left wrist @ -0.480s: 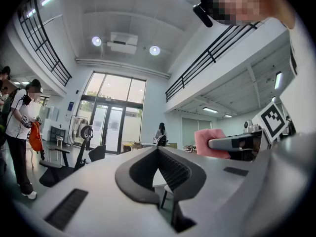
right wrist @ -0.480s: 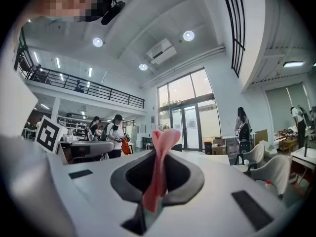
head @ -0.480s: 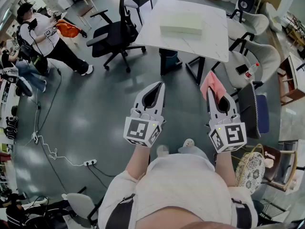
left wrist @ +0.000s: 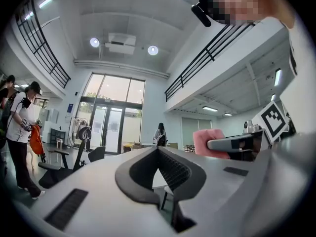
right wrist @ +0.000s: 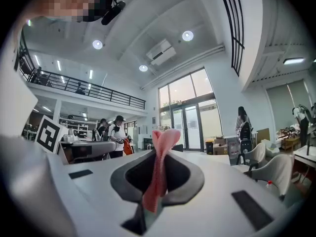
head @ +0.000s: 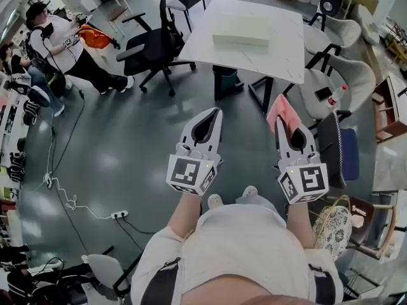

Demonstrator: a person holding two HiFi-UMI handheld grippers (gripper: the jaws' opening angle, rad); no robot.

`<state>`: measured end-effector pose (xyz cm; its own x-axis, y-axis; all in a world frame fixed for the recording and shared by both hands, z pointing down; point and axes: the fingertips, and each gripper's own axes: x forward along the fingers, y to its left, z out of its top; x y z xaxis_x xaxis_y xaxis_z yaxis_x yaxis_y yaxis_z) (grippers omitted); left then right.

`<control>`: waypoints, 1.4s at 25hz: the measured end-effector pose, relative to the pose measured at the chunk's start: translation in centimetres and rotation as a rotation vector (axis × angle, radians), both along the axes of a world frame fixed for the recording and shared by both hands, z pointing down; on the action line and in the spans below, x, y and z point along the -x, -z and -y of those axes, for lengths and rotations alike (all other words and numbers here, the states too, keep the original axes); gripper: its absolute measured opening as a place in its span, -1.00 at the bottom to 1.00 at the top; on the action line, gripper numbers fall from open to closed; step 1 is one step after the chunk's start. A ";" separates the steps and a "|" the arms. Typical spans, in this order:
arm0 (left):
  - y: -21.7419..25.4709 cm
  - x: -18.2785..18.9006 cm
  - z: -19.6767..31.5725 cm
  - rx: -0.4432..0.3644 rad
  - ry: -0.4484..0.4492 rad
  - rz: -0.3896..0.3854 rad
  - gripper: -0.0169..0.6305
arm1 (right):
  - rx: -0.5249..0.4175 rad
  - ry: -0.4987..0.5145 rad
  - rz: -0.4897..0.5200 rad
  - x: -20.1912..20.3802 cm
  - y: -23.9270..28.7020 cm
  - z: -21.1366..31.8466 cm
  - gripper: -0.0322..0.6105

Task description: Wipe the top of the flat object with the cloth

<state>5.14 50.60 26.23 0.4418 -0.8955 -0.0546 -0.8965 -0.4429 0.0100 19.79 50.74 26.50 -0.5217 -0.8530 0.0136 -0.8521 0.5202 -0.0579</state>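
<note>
The flat object is a pale slab (head: 241, 30) lying on a white marble-topped table (head: 280, 49) at the top centre of the head view, well ahead of both grippers. My right gripper (head: 280, 121) is shut on a pink cloth (head: 284, 111), which sticks up between its jaws as a pink cloth (right wrist: 159, 168) in the right gripper view. My left gripper (head: 217, 112) is shut with nothing in it; its closed jaws meet at the left gripper (left wrist: 159, 149). Both are held at waist height over the grey floor.
A black office chair (head: 156, 43) stands left of the table, and grey chairs (head: 343, 75) stand right of it. A person in a white top (head: 60, 40) is at the far left. A power strip and cable (head: 114, 216) lie on the floor.
Both grippers have barely shifted. The person at the far left has stepped slightly up and right in the view.
</note>
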 end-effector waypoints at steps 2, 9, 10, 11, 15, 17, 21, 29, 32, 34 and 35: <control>0.0 -0.8 0.3 -0.002 0.001 0.001 -0.91 | 0.001 0.002 0.003 -0.7 -0.2 0.3 -0.80; 0.3 -3.6 1.5 -0.022 0.015 0.010 -0.91 | 0.002 0.038 0.017 -2.8 -0.5 1.6 -0.81; 0.3 -3.9 1.6 -0.025 0.020 0.010 -0.91 | 0.003 0.048 0.022 -3.1 -0.5 1.8 -0.80; 0.3 -4.2 1.7 -0.028 0.026 0.009 -0.91 | 0.005 0.055 0.027 -3.4 -0.6 1.9 -0.81; -0.1 -4.8 2.2 -0.028 0.046 0.016 -0.91 | 0.013 0.065 0.051 -4.3 -1.0 2.9 -0.80; -0.4 -4.8 2.8 -0.020 0.047 0.021 -0.91 | 0.021 0.066 0.065 -4.4 -1.2 3.6 -0.80; -1.0 -4.1 4.7 -0.005 0.038 0.009 -0.91 | 0.024 0.067 0.059 -3.3 -1.6 5.5 -0.81; -1.6 -0.4 11.5 0.008 -0.019 0.015 -0.91 | 0.036 0.018 0.043 0.8 -1.9 11.5 -0.81; -1.1 1.5 14.3 0.002 -0.043 0.020 -0.91 | 0.027 0.005 0.038 3.0 -1.4 13.9 -0.81; -0.7 2.8 16.0 -0.003 -0.057 0.021 -0.91 | 0.028 -0.013 0.042 4.3 -1.2 15.5 -0.81; -0.6 3.4 16.8 -0.005 -0.063 0.024 -0.91 | 0.026 -0.019 0.043 4.9 -1.1 16.2 -0.81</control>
<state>1.77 33.82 26.88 0.4985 -0.8656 -0.0473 -0.8668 -0.4984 -0.0134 14.86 34.52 27.62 -0.5060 -0.8624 0.0140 -0.8582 0.5018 -0.1080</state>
